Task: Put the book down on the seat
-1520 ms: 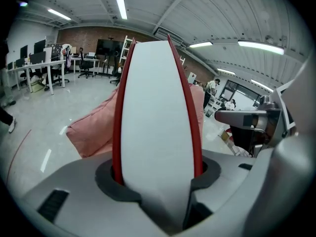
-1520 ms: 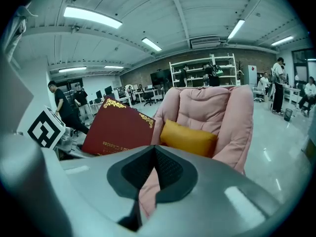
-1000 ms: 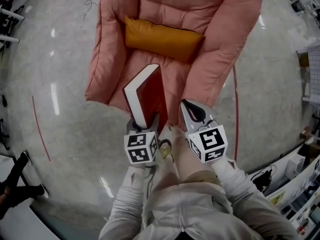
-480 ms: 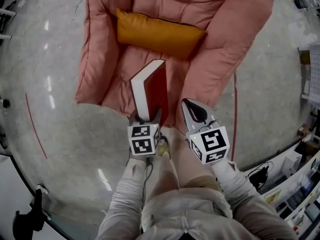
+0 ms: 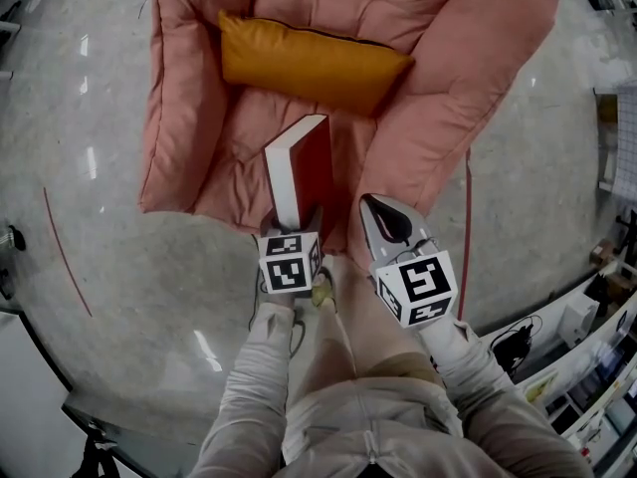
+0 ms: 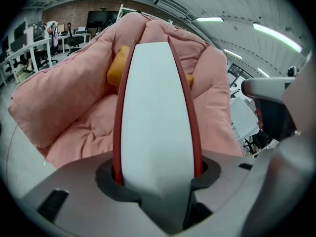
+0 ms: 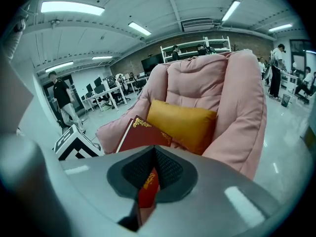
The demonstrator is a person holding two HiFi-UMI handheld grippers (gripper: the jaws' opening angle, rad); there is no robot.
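Pointing lengthwise at cushion point(image 5: 309, 63) — book point(image 5: 311, 172) clamped by left gripper point(image 5: 297, 224); right gripper point(image 5: 377, 209) closed.

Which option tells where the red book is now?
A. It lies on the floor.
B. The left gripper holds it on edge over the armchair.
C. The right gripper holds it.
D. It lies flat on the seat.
B: the left gripper is closed on the red book, which stands on edge over the pink armchair; the right gripper holds nothing.
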